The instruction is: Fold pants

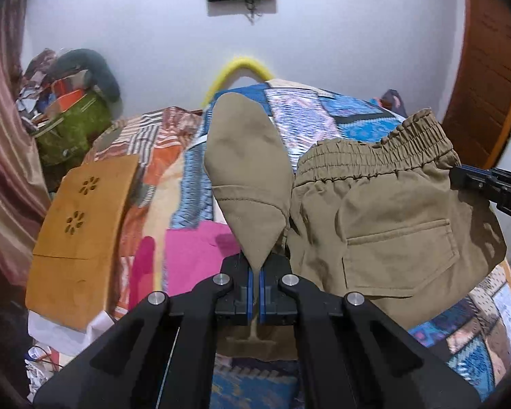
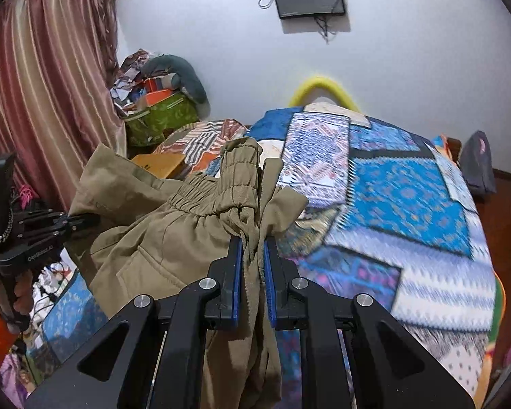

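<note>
Khaki pants (image 1: 385,231) with an elastic waistband (image 1: 374,156) and a back pocket hang in the air above the bed. My left gripper (image 1: 255,272) is shut on one corner of the pants, and a flap of cloth stands up past its fingers. My right gripper (image 2: 253,255) is shut on the bunched waistband (image 2: 235,184) at the other side. The pants (image 2: 160,235) stretch between the two grippers. The right gripper shows in the left wrist view (image 1: 460,175). The left gripper shows in the right wrist view (image 2: 85,221).
A bed with a blue patterned quilt (image 2: 391,197) lies below. An orange wooden board (image 1: 81,225) and pink cloth (image 1: 190,252) lie on its left side. A green bag (image 1: 71,133), clutter and a curtain (image 2: 41,85) stand at left. A white wall is behind.
</note>
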`<state>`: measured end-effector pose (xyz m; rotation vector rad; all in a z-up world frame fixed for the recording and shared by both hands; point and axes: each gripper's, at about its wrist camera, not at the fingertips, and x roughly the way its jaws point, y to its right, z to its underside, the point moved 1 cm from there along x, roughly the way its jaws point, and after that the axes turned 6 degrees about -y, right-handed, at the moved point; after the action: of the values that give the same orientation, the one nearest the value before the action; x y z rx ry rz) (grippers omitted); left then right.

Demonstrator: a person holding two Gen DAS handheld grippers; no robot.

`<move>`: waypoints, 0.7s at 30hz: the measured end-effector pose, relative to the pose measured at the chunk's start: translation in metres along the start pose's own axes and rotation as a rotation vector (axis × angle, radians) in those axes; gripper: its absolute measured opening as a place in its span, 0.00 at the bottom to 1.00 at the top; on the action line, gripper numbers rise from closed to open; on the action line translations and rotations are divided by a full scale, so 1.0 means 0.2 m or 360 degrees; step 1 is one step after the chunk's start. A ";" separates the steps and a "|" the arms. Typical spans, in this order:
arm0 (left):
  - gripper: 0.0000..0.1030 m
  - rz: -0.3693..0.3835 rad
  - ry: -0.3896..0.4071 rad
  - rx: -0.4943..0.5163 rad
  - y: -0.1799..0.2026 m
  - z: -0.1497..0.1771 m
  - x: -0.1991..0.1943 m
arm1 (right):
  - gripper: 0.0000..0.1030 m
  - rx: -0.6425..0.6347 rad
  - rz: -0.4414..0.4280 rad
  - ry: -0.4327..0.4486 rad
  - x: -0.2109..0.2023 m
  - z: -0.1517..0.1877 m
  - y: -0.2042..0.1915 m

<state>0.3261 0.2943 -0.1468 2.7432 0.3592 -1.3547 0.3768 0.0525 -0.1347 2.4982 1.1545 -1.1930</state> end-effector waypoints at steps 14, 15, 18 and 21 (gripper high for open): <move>0.02 -0.0020 -0.0369 -0.0176 -0.39 0.15 0.63 | 0.10 -0.0113 0.0074 -0.0254 0.53 0.02 -0.06; 0.03 -0.0019 -0.0407 -0.0189 -0.41 0.18 0.68 | 0.11 -0.0109 0.0101 -0.0287 0.57 0.04 -0.04; 0.15 0.0046 -0.0490 -0.0278 -0.48 0.25 0.78 | 0.12 -0.0080 0.0124 -0.0362 0.64 0.09 0.02; 0.32 0.0018 -0.0470 -0.0327 -0.51 0.28 0.79 | 0.22 -0.0112 0.0181 -0.0411 0.67 0.11 0.03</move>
<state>0.3522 0.4124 -0.3006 2.3357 0.4331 -1.5920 0.4188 0.1171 -0.2465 2.2436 0.9585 -1.3682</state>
